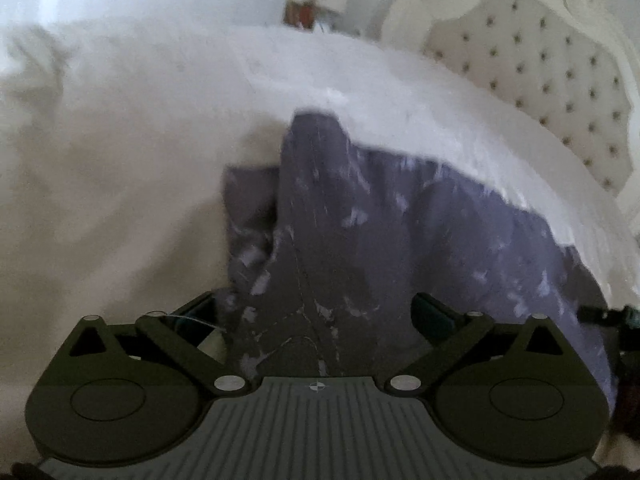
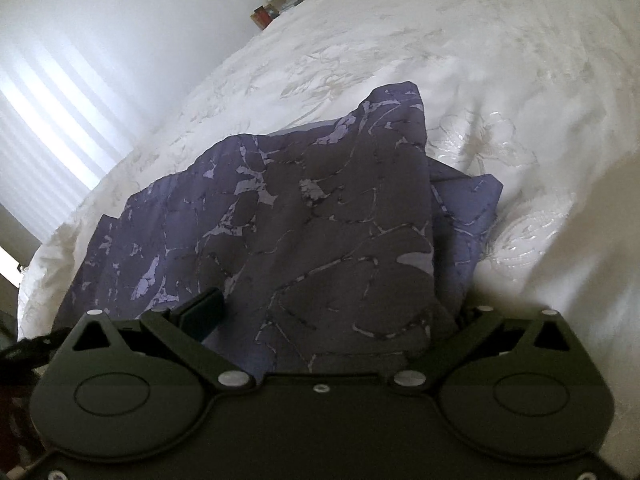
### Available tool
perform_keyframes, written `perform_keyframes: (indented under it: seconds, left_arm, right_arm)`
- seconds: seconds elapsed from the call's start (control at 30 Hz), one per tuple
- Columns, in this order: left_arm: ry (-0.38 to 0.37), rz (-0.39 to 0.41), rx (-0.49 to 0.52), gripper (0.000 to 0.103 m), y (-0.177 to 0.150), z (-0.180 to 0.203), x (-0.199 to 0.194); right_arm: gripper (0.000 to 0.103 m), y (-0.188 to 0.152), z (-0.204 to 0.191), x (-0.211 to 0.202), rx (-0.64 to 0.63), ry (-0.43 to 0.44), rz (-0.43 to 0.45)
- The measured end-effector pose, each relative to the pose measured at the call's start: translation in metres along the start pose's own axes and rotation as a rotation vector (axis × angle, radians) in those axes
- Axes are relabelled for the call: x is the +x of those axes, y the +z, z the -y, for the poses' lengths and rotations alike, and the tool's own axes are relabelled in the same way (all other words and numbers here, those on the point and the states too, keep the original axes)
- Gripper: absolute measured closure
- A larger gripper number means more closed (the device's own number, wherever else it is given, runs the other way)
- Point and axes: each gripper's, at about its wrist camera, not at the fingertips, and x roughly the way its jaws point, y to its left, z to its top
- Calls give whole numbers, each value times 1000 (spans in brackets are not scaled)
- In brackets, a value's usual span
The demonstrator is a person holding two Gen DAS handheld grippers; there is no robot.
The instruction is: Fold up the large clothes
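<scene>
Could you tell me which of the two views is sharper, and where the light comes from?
Right wrist view: sharp, the purple patterned garment crisp, daylight from the blinds at left. Left wrist view: motion-blurred, the white bedspread smeared and overexposed, the tufted headboard soft.

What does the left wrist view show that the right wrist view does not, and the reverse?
Only the left wrist view shows the tufted headboard behind the bed. Only the right wrist view shows the bright striped window blinds and the floral embroidery on the white bedspread. Both show the purple patterned garment lying on the bedspread, and each shows its own gripper, left gripper and right gripper, jaws wide open with the garment between them.
</scene>
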Motion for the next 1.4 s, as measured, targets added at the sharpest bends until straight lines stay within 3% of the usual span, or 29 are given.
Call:
perform_keyframes:
  seconds: [0.13, 0.27, 0.47, 0.67, 0.83, 1.07, 1.33, 1.4]
  left_arm:
    - [29, 107, 44, 0, 12, 25, -37]
    - [-15, 148, 153, 0, 36, 68, -46]
    - [-115, 103, 240, 0, 49, 129, -3]
    - [-93, 56, 293, 0, 43, 170, 53]
    - [-12, 15, 312, 0, 39, 177, 86]
    - [72, -109, 321, 0, 34, 173, 133]
    - [93, -137, 346, 0, 37, 177, 135]
    - [87, -147, 301, 6, 42, 176, 128]
  right_arm:
    - [0, 0, -2, 3, -3, -6, 1]
    - [0, 0, -1, 2, -5, -5, 0]
    - [0, 0, 0, 1, -5, -4, 0]
    - [0, 0, -1, 1, -4, -2, 1]
    - [0, 0, 0, 1, -3, -1, 3]
    - [0, 1, 2, 2, 0, 2, 6]
    - [0, 1, 3, 4, -11, 2, 11]
    - [0, 1, 2, 3, -10, 4, 13]
